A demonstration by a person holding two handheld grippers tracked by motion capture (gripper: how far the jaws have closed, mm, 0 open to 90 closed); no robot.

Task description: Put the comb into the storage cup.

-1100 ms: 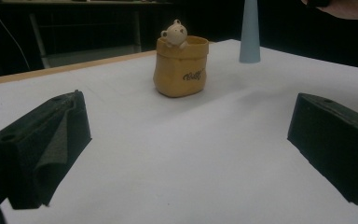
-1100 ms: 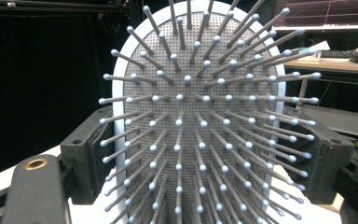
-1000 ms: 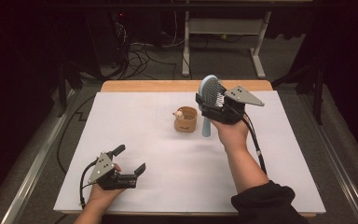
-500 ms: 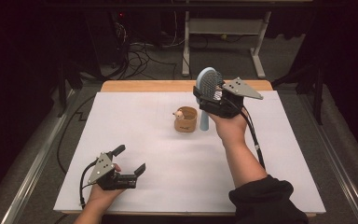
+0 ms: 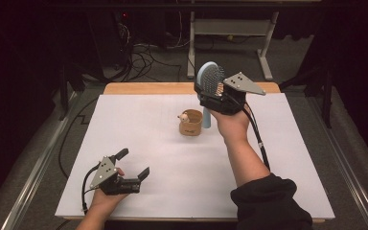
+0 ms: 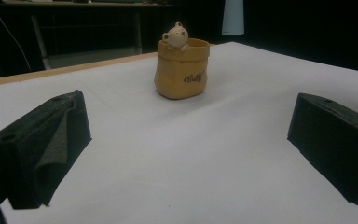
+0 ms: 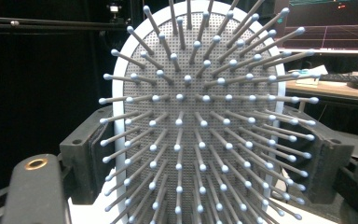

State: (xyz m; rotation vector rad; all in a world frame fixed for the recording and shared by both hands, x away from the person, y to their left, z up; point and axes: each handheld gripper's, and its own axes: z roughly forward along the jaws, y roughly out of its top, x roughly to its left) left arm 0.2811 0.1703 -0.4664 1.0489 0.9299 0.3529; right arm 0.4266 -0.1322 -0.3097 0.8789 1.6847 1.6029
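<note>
Two handheld black two-jaw grippers are seen at a white-covered table: the left gripper (image 5: 133,163) and the right gripper (image 5: 210,90), each topped by a grey three-cornered plate dotted with small screws. A black cable is trailed from each. Blocky black foam-lined jaws are shown close up. A black sleeve (image 5: 271,203) is worn on the right arm.

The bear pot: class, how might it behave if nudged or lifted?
The pot looks squat with a broad base, so it would probably slide rather than tip. It seems glazed ceramic: likely stiff, slippery and breakable. The small bear on its rim might chip.
</note>
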